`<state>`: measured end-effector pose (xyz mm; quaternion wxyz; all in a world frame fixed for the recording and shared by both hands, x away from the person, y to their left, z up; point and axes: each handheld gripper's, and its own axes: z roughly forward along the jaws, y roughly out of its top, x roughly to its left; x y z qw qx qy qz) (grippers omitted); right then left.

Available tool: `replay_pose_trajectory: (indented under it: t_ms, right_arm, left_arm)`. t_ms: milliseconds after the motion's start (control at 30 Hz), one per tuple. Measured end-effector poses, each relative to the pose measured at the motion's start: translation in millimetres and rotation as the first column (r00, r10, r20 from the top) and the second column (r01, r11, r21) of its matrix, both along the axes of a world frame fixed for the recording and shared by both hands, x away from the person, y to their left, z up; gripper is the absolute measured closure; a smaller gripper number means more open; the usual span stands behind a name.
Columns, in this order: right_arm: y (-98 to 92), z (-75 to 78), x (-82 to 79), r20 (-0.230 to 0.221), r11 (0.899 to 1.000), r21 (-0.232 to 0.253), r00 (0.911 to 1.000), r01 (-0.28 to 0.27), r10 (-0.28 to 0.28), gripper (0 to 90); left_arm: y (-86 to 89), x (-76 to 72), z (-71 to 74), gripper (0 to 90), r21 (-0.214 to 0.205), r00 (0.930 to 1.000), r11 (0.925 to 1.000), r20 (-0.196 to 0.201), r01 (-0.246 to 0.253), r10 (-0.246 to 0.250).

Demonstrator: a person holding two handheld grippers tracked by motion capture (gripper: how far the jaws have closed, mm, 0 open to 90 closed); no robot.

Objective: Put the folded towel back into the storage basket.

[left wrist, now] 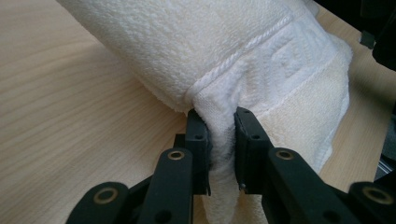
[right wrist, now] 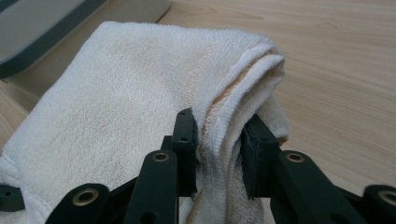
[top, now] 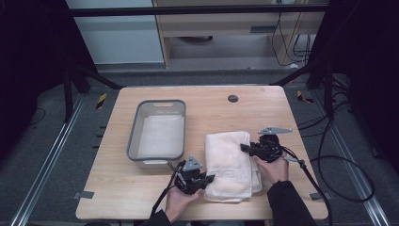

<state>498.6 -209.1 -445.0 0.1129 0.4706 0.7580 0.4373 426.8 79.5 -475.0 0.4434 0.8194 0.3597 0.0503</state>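
Left gripper: held in the person's left hand at the near edge of the table; clenched on the towel. In the left gripper view the two black jaws pinch a bunched fold of the towel's hemmed corner between their pads, and the corded border band runs just above the jaw tips. Bare wood lies to the left of the jaws in that view.

Right gripper: held in the person's right hand, across the towel from the left gripper; grasping the same towel. In the right gripper view the jaws close on a stacked edge of several layers of the towel, which stands up between the pads and folds over the top of them.

Towel: cream terry cloth, folded to a long pad, lying on the table between the two grippers, one pinched at its near left corner and the other at its far right edge (a faint yellowish stain shows along the inner layers).

Tub: grey, rectangular, with a pale lining; stands on the table beyond the left gripper and to the left of the towel, apart from it. A corner of it sits above and left of the right gripper's jaws
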Motion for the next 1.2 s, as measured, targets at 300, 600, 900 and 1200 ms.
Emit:
replay_pose_trajectory:
  t_ms: [300, 600, 900, 1200]
  right_arm:
    - [-0.7, 18.1, -5.9, 0.042, 0.999, 0.044, 0.9991, 0.002, -0.004, 70.2]
    - [1.6, 31.3, -11.1, 0.093, 0.998, 0.056, 0.9955, 0.007, -0.012, 70.2]
    - [3.5, 44.3, -12.5, 0.124, 0.997, 0.080, 0.9923, 0.001, -0.011, 70.2]
    - [9.3, 50.7, -10.8, 0.143, 0.997, 0.074, 0.9896, -0.001, -0.010, 70.2]
  left_arm:
    - [7.0, -5.1, 21.6, 77.3, -0.022, 0.9978, 0.9998, 0.066, 0.001, 0.000]
    - [10.4, -7.0, 32.1, 77.3, -0.029, 0.9950, 0.9996, 0.100, -0.003, 0.006]
    - [16.4, -8.1, 46.3, 77.3, -0.054, 0.9912, 0.9983, 0.129, -0.021, 0.028]
    - [19.7, -7.2, 50.4, 77.3, -0.053, 0.9890, 0.9980, 0.143, -0.033, 0.040]
